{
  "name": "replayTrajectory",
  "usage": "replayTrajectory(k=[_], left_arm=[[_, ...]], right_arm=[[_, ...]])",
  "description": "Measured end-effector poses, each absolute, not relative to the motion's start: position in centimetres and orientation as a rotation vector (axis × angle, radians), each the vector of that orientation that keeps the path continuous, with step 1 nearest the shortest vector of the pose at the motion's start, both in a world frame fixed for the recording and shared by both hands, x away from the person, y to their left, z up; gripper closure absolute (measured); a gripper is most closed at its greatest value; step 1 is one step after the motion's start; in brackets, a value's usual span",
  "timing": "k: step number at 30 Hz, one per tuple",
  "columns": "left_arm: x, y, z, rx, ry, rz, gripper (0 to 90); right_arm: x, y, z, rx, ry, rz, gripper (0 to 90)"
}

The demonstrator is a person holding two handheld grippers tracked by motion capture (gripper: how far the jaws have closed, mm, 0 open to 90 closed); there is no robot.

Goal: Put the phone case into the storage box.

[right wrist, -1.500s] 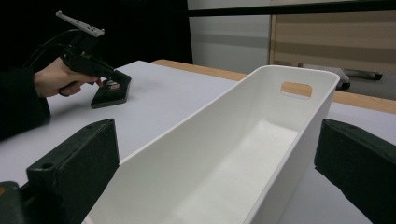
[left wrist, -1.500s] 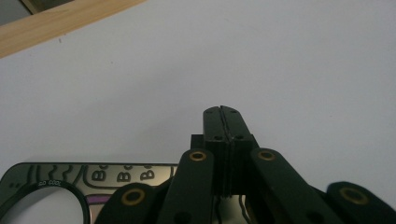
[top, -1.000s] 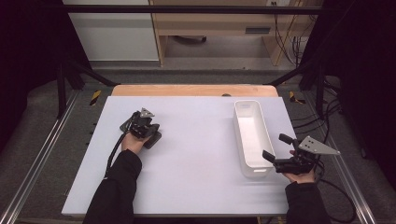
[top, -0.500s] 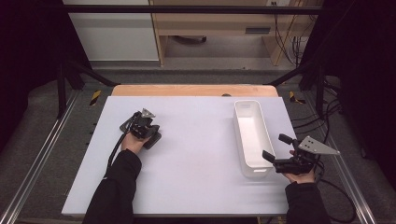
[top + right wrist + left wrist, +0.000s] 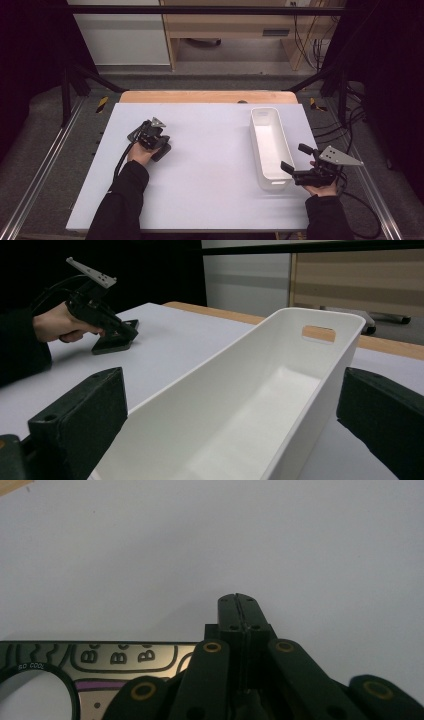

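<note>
Fingers pressed together, my left gripper [image 5: 161,145] rests mid-left on the table [image 5: 210,200], while my right gripper [image 5: 295,159] spreads toward the white bin [image 5: 267,145]; next, I judge, closing on its near end.

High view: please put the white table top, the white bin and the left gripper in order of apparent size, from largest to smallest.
1. White table top, the largest by far.
2. White bin.
3. Left gripper, smallest; its hand partly covers it.
</note>
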State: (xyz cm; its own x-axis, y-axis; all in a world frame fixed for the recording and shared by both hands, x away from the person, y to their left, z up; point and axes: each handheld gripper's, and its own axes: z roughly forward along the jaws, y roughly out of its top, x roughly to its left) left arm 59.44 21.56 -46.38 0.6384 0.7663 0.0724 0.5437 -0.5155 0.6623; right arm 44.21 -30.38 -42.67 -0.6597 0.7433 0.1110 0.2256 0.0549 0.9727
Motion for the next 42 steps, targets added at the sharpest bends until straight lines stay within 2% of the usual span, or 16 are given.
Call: replayTrajectory(k=[42], left_arm=[[55.9, 23.0, -46.2, 2.335, 0.947, 0.455, 89.1]], right_arm=[[44.2, -30.4, -42.7, 0.965, 1.92, 1.631, 0.2]])
